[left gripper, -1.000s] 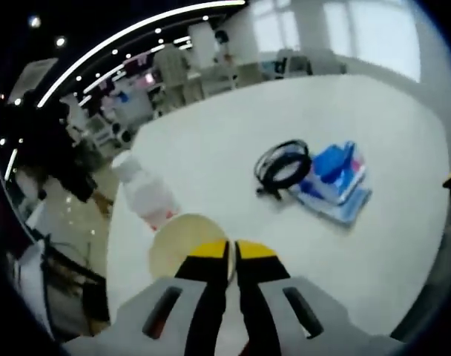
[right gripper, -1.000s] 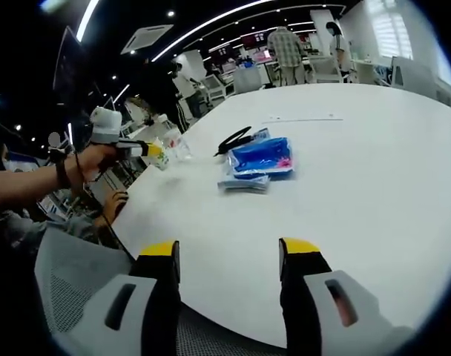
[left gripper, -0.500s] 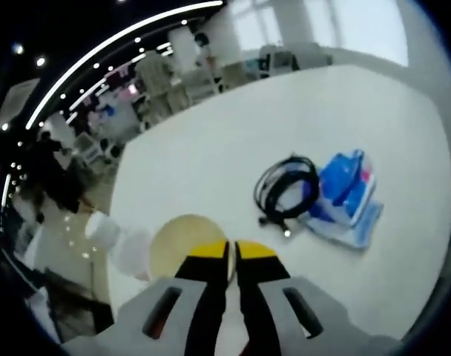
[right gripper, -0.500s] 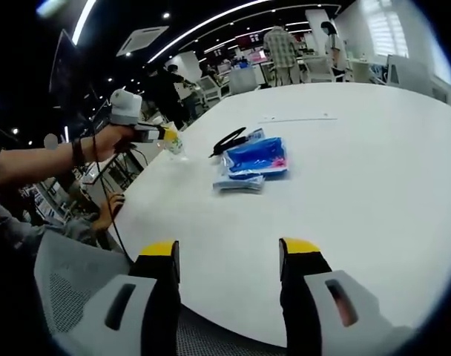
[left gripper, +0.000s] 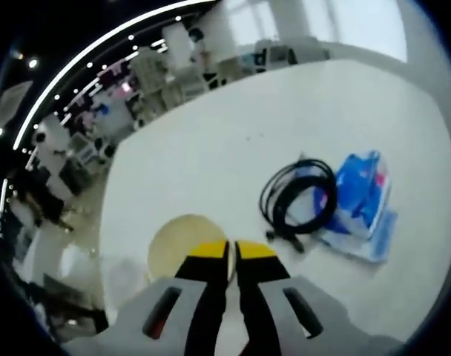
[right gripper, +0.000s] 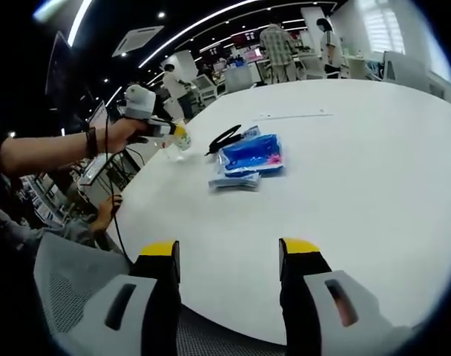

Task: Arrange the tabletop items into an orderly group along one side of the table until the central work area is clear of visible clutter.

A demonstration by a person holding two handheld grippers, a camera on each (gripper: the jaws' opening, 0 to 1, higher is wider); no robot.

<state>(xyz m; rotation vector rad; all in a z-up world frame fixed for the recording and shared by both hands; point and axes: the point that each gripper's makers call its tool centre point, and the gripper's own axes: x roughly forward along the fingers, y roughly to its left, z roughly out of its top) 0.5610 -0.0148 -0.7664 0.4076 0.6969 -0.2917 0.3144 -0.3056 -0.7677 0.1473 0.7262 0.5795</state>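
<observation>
My left gripper (left gripper: 231,248) is shut on the rim of a pale round disc (left gripper: 179,241), held over the white table (left gripper: 211,148). A coiled black cable (left gripper: 296,196) lies beside a stack of blue packets (left gripper: 363,204) to the right. In the right gripper view the cable (right gripper: 225,137) and the packets (right gripper: 248,157) lie mid-table, and a hand holds the left gripper (right gripper: 175,133) near the table's left edge. A blurred clear bottle (left gripper: 110,274) sits low on the left. My right gripper (right gripper: 230,247) is open above the near table edge, with nothing in it.
A grey mesh chair back (right gripper: 70,289) stands below the table's near-left edge. Another person's hand (right gripper: 107,211) rests by that edge. Desks, chairs and standing people (right gripper: 276,44) fill the room beyond the table's far side. A thin strip (right gripper: 296,115) lies far across the table.
In the right gripper view the hand with the left gripper has moved along the table edge toward the cable. The left gripper view has swung, so the bottle now sits lower left.
</observation>
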